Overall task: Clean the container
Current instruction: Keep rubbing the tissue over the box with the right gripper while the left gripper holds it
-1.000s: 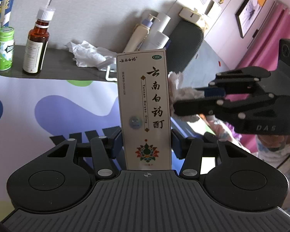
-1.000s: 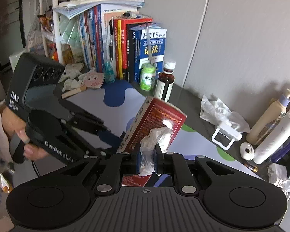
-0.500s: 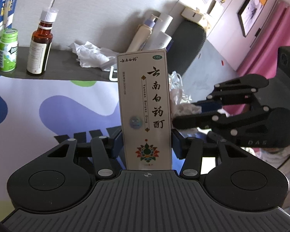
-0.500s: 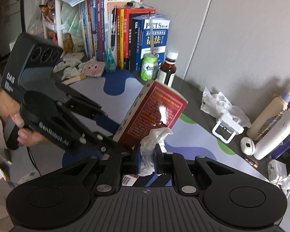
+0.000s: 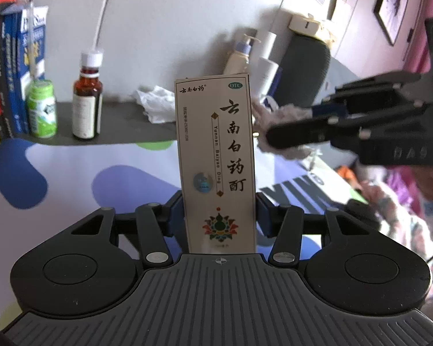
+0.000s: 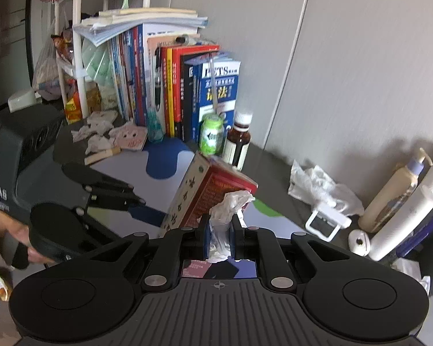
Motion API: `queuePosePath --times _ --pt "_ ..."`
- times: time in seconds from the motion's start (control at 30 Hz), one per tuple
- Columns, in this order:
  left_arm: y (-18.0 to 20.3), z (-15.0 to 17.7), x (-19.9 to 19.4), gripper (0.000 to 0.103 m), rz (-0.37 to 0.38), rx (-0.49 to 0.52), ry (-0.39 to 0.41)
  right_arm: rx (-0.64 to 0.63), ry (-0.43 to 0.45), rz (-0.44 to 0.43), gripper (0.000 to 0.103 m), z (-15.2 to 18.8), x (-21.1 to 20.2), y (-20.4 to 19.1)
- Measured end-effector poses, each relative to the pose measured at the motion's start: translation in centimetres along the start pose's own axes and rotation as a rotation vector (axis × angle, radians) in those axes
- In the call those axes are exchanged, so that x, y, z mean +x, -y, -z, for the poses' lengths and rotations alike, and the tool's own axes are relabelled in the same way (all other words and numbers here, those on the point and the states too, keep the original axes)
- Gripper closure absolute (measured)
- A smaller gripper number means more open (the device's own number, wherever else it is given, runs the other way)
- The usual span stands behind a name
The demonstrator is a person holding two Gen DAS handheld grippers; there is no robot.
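Between the blue pads of the left gripper (image 5: 220, 216) stands a tall cream medicine box (image 5: 216, 161), held upright by its lower end with its printed front toward the camera. Just to its right, the right gripper (image 5: 277, 137) reaches in sideways, its fingers closed narrow on a crumpled white tissue (image 5: 280, 115) that touches the box's upper right edge.

In the right wrist view, the right gripper (image 6: 220, 230) pinches the tissue (image 6: 228, 210) tight between its pads, and the wad lies against the red side of the box (image 6: 213, 193), which leans above a mat with blue and green patches (image 6: 164, 161). The left gripper (image 6: 145, 212) comes in from the left, a hand (image 6: 17, 239) behind it.

Further back on the dark desk stand a green canister (image 6: 212, 135) and a brown bottle (image 6: 239, 141), close together, with a row of books (image 6: 173, 86) behind them. To the right lie a crumpled plastic bag (image 6: 320, 187) and a pump bottle (image 6: 395, 196) near the wall.
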State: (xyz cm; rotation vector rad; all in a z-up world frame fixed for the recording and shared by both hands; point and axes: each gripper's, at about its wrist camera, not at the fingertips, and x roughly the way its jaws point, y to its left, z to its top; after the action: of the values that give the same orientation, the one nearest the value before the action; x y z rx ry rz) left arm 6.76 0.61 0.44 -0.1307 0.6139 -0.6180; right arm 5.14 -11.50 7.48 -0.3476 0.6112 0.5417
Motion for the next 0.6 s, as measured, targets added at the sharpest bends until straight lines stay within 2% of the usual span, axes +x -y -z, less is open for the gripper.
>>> queuePosePath --times 0.23,0.6 --pt "0.79 -0.21 -0.33 0.054 -0.019 0.023 0.009 0.009 0.011 -0.001 0.091 -0.2 0.01 0.16" --pt "0.73 -0.34 -0.29 0.054 0.001 0.007 0.012 0.018 -0.011 -0.015 0.091 0.52 0.66 0.12"
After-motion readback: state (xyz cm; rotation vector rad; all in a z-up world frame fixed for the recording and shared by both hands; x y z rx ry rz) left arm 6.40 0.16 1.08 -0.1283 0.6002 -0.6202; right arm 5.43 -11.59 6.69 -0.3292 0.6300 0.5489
